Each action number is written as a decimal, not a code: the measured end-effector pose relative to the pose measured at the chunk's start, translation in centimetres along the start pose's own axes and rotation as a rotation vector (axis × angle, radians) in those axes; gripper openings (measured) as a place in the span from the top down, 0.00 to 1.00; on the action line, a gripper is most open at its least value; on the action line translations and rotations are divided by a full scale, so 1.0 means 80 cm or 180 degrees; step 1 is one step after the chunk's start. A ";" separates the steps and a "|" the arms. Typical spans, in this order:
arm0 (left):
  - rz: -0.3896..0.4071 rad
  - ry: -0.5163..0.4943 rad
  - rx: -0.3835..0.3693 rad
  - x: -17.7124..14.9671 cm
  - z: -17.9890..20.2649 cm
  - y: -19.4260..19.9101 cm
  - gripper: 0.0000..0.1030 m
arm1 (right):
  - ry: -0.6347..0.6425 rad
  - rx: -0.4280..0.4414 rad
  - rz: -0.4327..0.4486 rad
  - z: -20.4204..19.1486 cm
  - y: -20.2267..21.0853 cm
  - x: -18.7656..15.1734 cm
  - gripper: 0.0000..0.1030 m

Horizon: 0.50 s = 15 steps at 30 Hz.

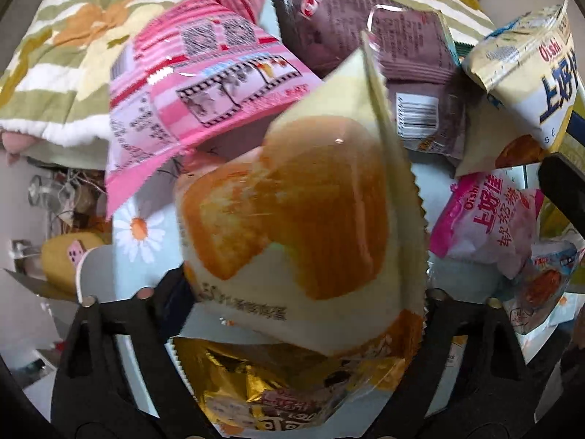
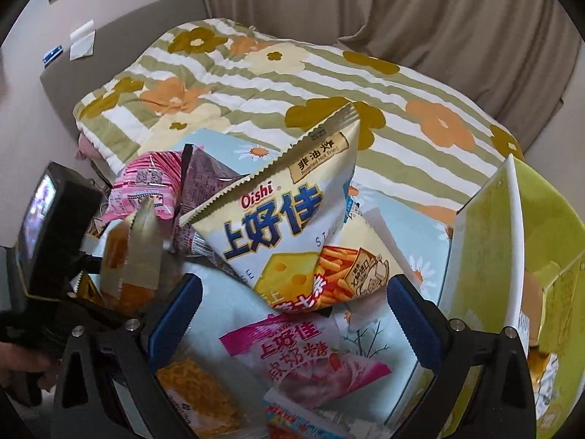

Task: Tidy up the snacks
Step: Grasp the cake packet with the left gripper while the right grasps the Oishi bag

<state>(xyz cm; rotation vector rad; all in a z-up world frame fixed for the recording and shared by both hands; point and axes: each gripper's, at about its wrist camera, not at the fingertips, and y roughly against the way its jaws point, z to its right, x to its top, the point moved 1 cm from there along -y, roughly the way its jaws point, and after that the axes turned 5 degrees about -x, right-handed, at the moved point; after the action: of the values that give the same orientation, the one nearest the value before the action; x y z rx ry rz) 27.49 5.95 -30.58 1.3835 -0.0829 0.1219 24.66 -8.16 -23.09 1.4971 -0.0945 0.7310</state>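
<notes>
My left gripper (image 1: 292, 296) is shut on a cream cake packet (image 1: 303, 201) with an orange cake picture and holds it up over the snack pile; it also shows at the left of the right wrist view (image 2: 128, 252). Behind it lie a pink packet (image 1: 190, 84) and a brown packet (image 1: 365, 36). My right gripper (image 2: 292, 303) is open and empty above a white Oishi cheese-fries bag (image 2: 292, 226) and a pink Oishi candy packet (image 2: 299, 355). A gold packet (image 1: 248, 384) lies under the held one.
The snacks lie on a pale blue daisy-print table (image 2: 409, 241). A yellow-green bin (image 2: 541, 241) with a white rim stands at the right, holding boxes. A floral striped quilt (image 2: 256, 84) covers the bed behind. Curtains hang at the back.
</notes>
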 end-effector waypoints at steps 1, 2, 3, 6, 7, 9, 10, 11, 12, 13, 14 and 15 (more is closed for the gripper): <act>0.0017 0.0022 -0.0029 0.000 -0.001 0.002 0.20 | 0.0027 -0.0006 0.0000 0.000 -0.002 0.002 0.02; 0.0023 0.0040 -0.0037 0.000 -0.002 0.003 0.21 | 0.0052 -0.0009 -0.0003 0.000 -0.004 0.003 0.02; 0.0030 0.0057 -0.0039 -0.001 -0.002 0.003 0.21 | 0.0066 -0.0013 -0.0008 -0.001 -0.006 0.003 0.02; 0.0054 0.0074 -0.0040 -0.005 -0.007 0.005 0.22 | 0.0110 -0.0024 -0.0009 -0.003 -0.010 0.005 0.02; 0.0065 0.0086 -0.0049 -0.006 -0.008 0.007 0.23 | 0.0122 -0.0033 -0.0010 -0.004 -0.011 0.005 0.02; 0.0113 0.0116 -0.0076 -0.008 -0.013 0.011 0.25 | 0.0161 -0.0067 -0.0018 -0.004 -0.015 0.006 0.02; 0.0129 0.0128 -0.0088 -0.009 -0.015 0.012 0.25 | 0.0183 -0.0085 -0.0023 -0.005 -0.018 0.006 0.02; 0.0147 0.0137 -0.0094 -0.011 -0.016 0.014 0.25 | 0.0196 -0.0095 -0.0023 -0.006 -0.020 0.005 0.02; 0.0169 0.0140 -0.0093 -0.011 -0.017 0.017 0.25 | 0.0214 -0.0108 -0.0025 -0.007 -0.023 0.004 0.03; 0.0181 0.0143 -0.0096 -0.011 -0.016 0.019 0.26 | 0.0225 -0.0120 -0.0029 -0.007 -0.025 0.004 0.03; 0.0194 0.0148 -0.0103 -0.011 -0.016 0.020 0.26 | 0.0238 -0.0134 -0.0032 -0.007 -0.027 0.004 0.03; 0.0219 0.0153 -0.0114 -0.012 -0.016 0.023 0.26 | 0.0259 -0.0153 -0.0037 -0.008 -0.030 0.003 0.03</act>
<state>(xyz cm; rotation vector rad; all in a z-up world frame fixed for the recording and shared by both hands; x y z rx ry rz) 26.26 7.52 -29.15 1.3418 -0.0921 0.2100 25.78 -7.24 -25.15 1.4194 -0.0412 0.7743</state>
